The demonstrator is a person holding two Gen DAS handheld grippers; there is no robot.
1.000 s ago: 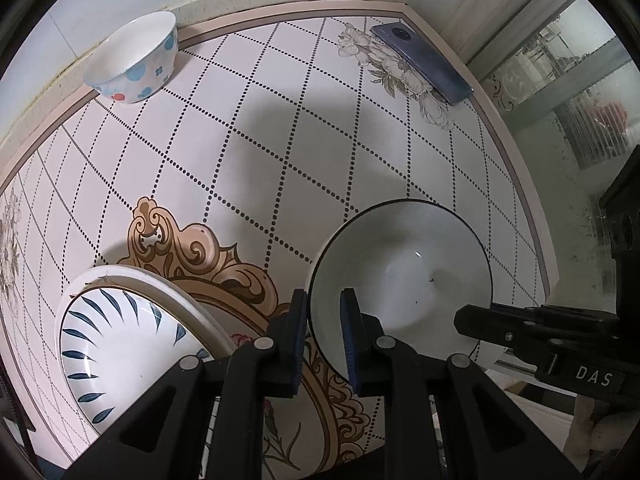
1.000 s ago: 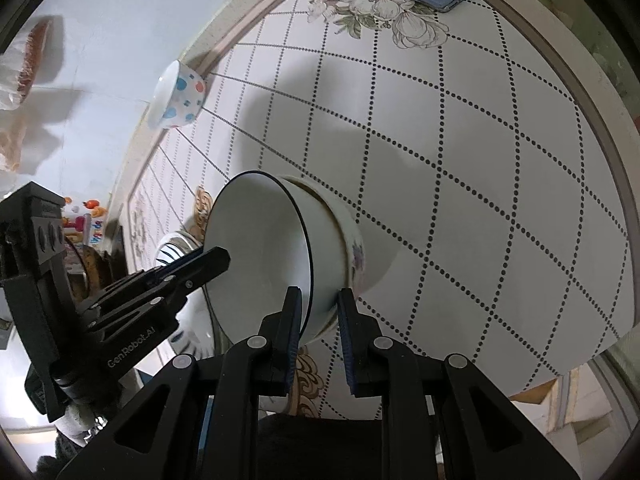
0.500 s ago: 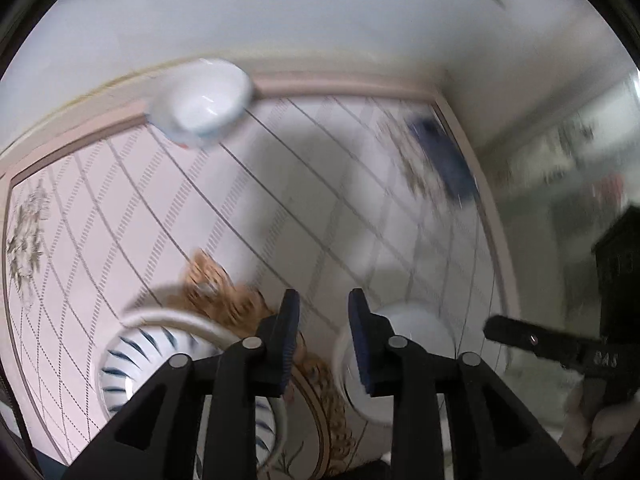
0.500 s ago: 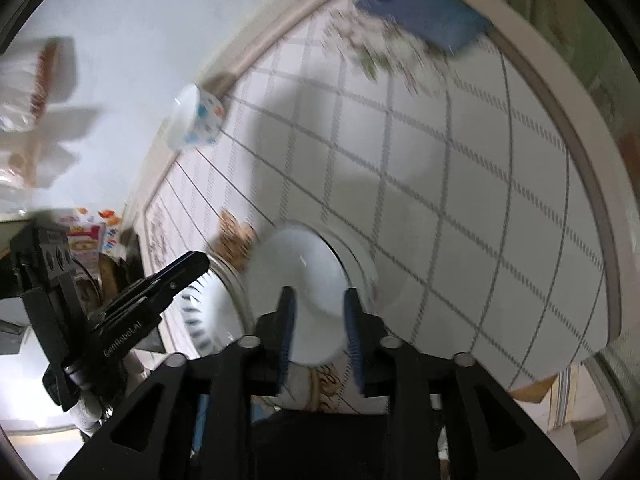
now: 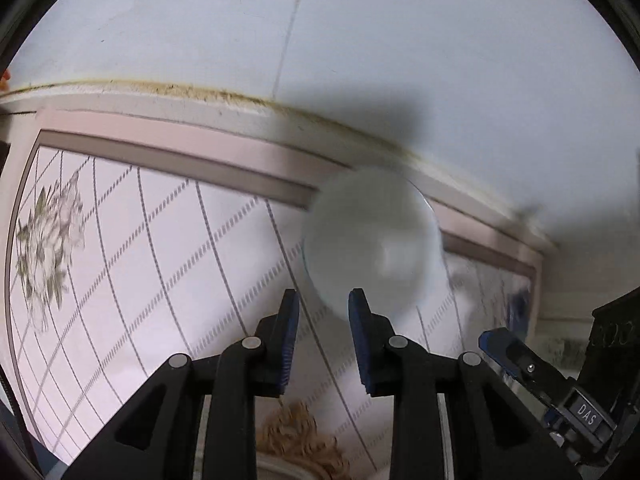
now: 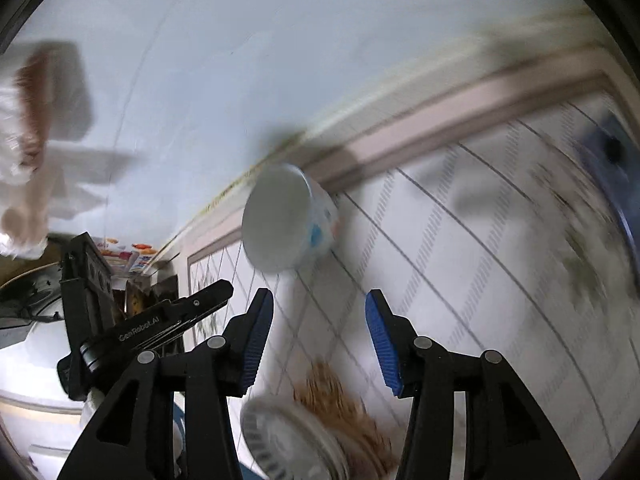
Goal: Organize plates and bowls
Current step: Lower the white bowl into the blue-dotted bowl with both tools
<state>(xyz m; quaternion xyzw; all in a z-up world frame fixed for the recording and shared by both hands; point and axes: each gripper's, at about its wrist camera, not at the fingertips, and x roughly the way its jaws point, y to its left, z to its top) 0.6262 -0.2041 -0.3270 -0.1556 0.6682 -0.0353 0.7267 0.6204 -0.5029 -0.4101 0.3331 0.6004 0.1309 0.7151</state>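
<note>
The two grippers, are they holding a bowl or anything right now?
No. The left gripper and the right gripper have nothing between their pads; the right one's jaws are opening. The dotted bowl sits apart by the wall.

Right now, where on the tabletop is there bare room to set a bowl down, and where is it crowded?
Free: the checked stretch left of the spotted bowl, between it and the flower print; also the checks between that bowl and the blurred phone. Crowded: the near edge, with the plate rim beside the gold scroll, and the back border where the bowl stands.

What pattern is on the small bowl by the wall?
The small white bowl shows blue and reddish spots on its outside, blurred; seen best in the right wrist view.
</note>
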